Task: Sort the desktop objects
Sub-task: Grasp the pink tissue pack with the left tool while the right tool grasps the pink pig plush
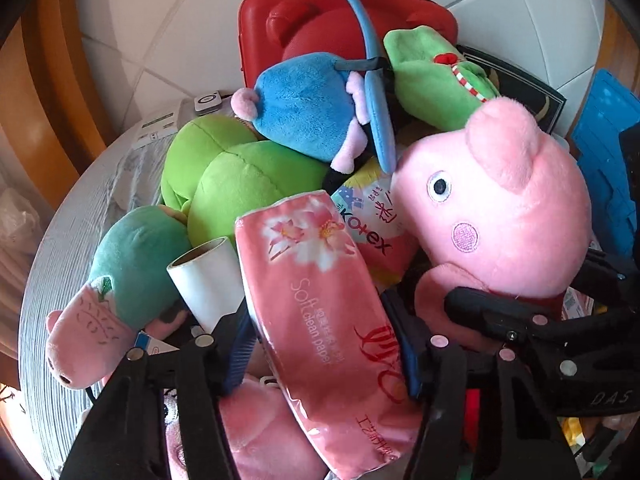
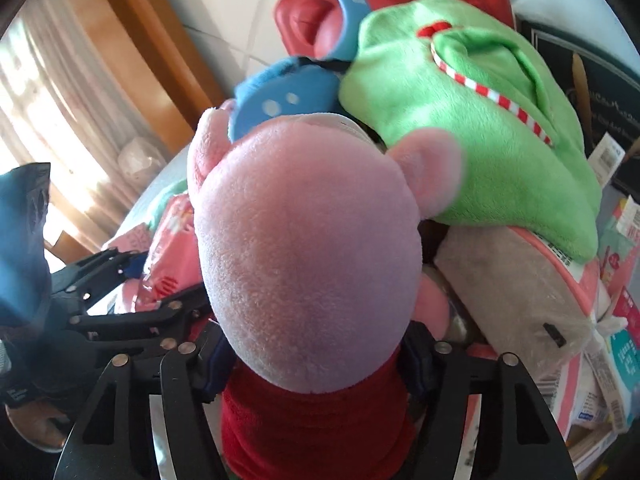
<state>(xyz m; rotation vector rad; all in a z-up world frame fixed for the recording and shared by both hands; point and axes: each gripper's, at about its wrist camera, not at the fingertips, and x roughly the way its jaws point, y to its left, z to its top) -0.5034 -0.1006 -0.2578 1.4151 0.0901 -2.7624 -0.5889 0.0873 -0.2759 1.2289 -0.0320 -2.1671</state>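
On the heaped round table [image 1: 48,248], the tissue pack [image 1: 320,320] lies lengthwise between the left gripper's [image 1: 320,356] jaws, clamped, long axis pointing away. The right gripper [image 2: 320,364] clamps the pink pig [image 2: 304,248] at its red body, snout pointing away. White tiled floor [image 1: 168,20] beyond.
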